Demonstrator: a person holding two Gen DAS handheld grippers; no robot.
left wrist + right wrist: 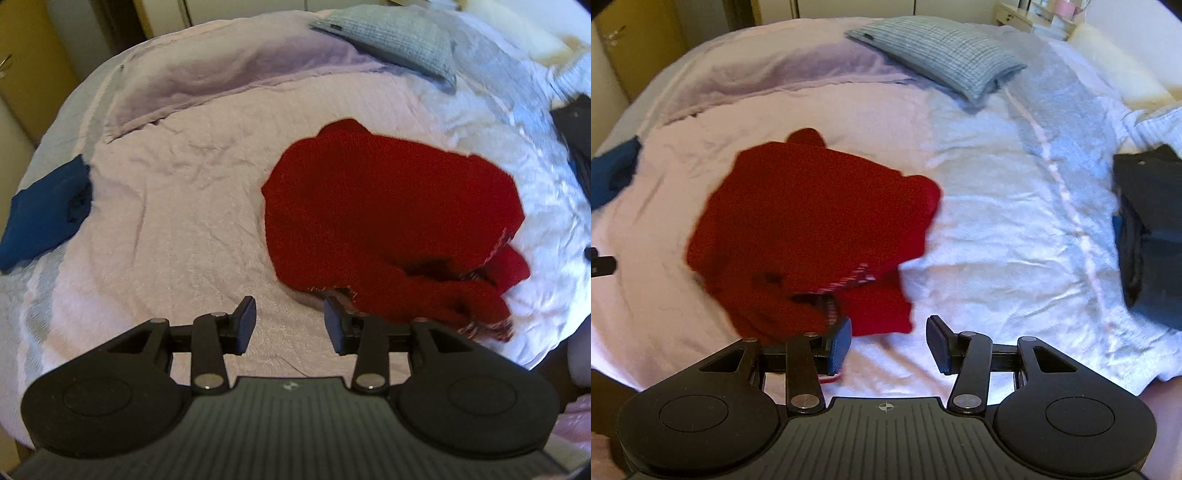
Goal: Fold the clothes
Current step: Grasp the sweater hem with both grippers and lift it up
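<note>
Left gripper (290, 325) jaws apart, empty, right gripper (890, 341) same, by red sweater (812, 221)

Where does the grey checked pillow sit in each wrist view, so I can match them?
Left wrist: grey checked pillow at the top edge, right of centre, beyond the red garment.
Right wrist: pillow at top centre, up and right of the garment.
Shared landmark: the red garment on the bed.

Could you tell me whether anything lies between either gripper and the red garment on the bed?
Nothing visible does. The red garment lies crumpled just ahead of the open left gripper and open right gripper, with only bare bedspread between.
</note>
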